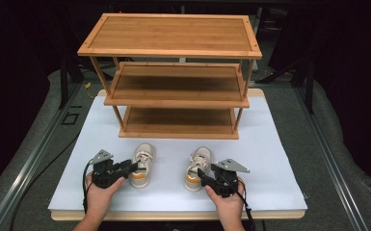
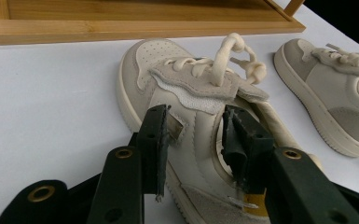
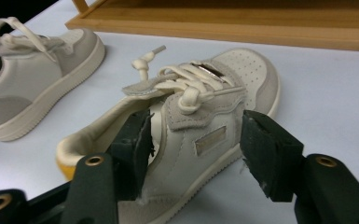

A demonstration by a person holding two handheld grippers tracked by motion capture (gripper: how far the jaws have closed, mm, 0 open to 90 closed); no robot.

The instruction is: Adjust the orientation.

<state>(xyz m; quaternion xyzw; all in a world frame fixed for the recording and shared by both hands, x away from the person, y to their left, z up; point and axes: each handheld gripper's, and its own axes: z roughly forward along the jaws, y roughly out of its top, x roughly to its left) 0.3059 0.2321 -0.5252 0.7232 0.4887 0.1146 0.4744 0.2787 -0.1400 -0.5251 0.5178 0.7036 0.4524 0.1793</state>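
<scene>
the two small beige shoes lie side by side on the white table top [image 1: 270, 144], toes toward the wooden rack, near the person's edge. the left shoe [image 1: 142, 165] has an orange heel patch and sits just right of the left gripper [image 1: 134, 166]; the right shoe [image 1: 197, 168], with the same orange heel, sits just left of the right gripper [image 1: 201, 174]. the two shoes are apart, with bare white surface between them.

in the left gripper view the left shoe [image 2: 186, 116] lies between the black jaws, one jaw on its outer side wall and the other inside the collar opening, so the jaws straddle that wall at a middling width; whether the pads really press on it i cannot tell. its laces are knotted in a thick loop above the tongue. the other shoe [image 2: 335, 93] shows at the right, well clear.

in the right gripper view the right shoe [image 3: 196, 121] lies between jaws that stand wide: the near jaw is at the collar, the far jaw stands off the sole with a gap of table showing. nothing is gripped there. the neighbouring shoe [image 3: 32, 74] lies at the upper left.

beyond the shoes stands the three-tier bamboo rack [image 1: 173, 77], its bottom shelf [image 1: 178, 122] bare and open toward the shoes, just a short strip of table away. each hand [image 1: 99, 190] comes in from the bottom edge, cables trailing.
</scene>
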